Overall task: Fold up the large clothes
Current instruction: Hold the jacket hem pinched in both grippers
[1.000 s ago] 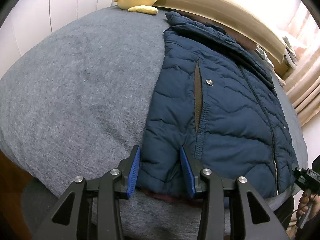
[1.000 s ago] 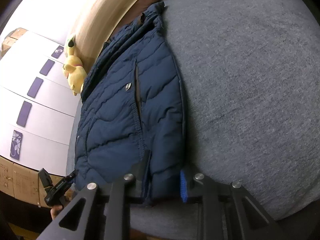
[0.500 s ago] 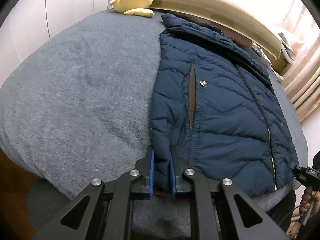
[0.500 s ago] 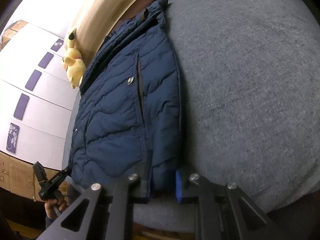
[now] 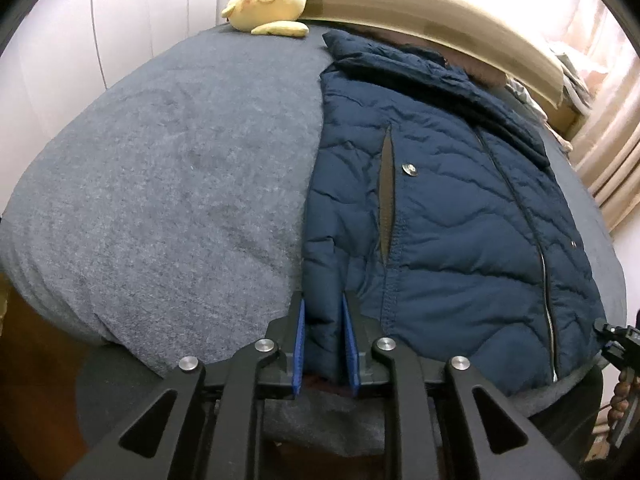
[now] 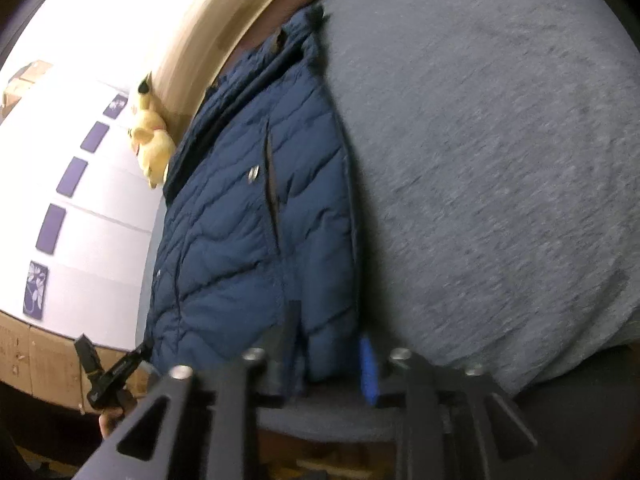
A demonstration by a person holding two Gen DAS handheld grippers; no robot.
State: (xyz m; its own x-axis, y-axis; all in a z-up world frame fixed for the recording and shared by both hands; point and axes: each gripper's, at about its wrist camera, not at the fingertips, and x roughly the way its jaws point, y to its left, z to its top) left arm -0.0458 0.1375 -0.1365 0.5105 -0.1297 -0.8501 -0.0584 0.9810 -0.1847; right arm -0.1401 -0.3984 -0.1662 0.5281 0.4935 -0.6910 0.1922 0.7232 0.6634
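A navy quilted jacket [image 5: 460,220] lies flat on the grey bed cover [image 5: 160,180], collar toward the headboard, zipper closed. My left gripper [image 5: 325,344] is at the hem's left corner. The puffy fabric fills the gap between its blue pads, which still press on it while the jaws are opening. In the right wrist view the jacket [image 6: 240,240] has its opposite hem corner between the fingers of my right gripper [image 6: 326,356]. Those jaws are opening and stand wider than the fabric, which sits loosely between them. That view is blurred.
A yellow plush toy [image 5: 272,0] sits at the head of the bed against the wooden headboard [image 5: 440,12]. Curtains [image 5: 608,152] hang to the right. A white wardrobe with purple panels [image 6: 72,200] and cardboard boxes [image 6: 32,352] stand on the bed's far side.
The left jaws closed from wide apart onto the jacket hem, then eased a little. The right jaws, tight on the other hem corner before, have spread apart. Neither hand has shifted.
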